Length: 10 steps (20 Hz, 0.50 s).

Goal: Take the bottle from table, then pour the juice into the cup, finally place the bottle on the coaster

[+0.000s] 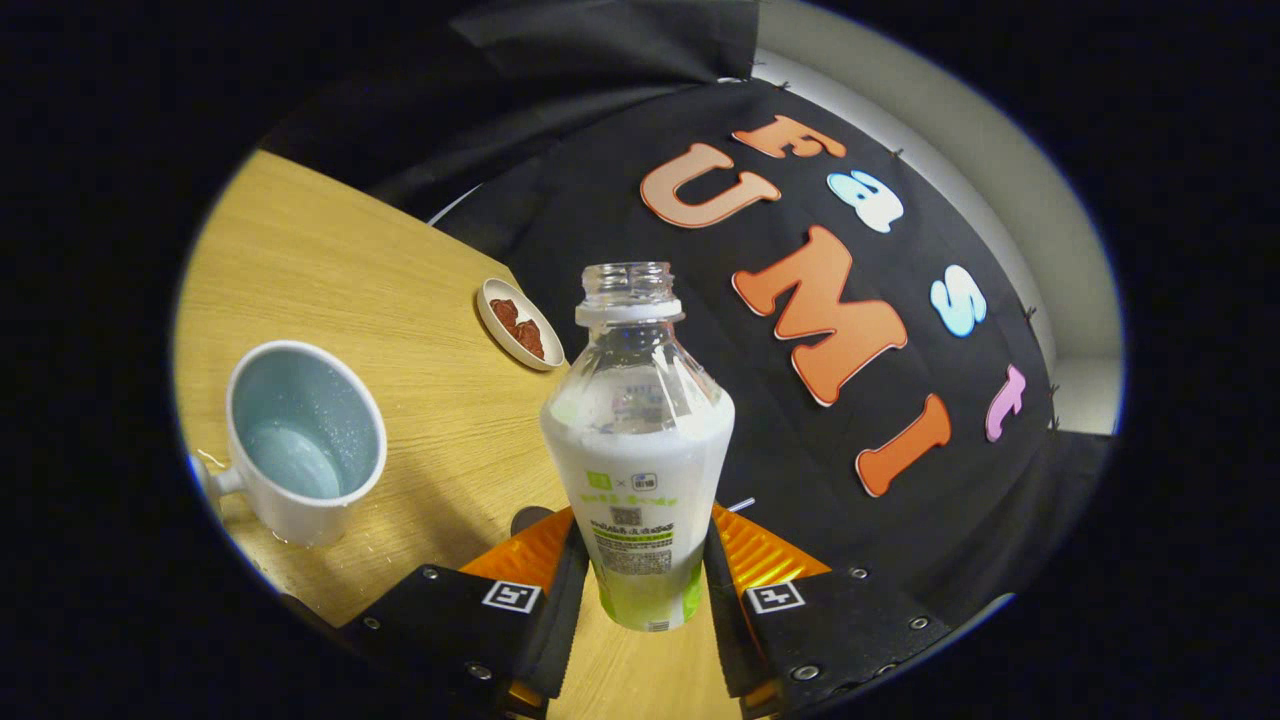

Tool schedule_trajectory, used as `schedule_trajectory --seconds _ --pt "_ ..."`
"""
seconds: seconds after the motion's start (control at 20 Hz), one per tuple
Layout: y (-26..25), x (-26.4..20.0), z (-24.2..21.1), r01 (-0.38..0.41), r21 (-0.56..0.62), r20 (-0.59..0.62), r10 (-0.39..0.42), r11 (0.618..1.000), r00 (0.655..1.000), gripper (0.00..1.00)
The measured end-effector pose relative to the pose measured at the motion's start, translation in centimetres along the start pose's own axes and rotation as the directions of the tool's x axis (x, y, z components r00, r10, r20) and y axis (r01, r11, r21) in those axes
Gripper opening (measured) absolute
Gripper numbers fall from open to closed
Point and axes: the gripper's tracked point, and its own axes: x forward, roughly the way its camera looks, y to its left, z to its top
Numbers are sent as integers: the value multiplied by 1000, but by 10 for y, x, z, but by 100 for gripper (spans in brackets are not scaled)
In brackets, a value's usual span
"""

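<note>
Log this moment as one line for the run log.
gripper: shut on bottle | bottle: uncapped, lifted | cup: on table

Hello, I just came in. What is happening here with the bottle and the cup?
The hand-held gripper is shut on an uncapped plastic bottle, both fingers pressing its lower part. The bottle holds white liquid up to its shoulder. A white mug lies tilted beside it on the wooden table, and it looks empty. A small dish with something red sits beyond the bottle.
</note>
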Motion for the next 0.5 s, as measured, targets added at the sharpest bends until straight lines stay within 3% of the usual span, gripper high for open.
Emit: schedule_trajectory --seconds 0.25,0.5 --pt "-6 31 -5 -39 287 -26 48 957 998 60" --pt "-8 54 -9 -66 529 -28 95 846 995 60"
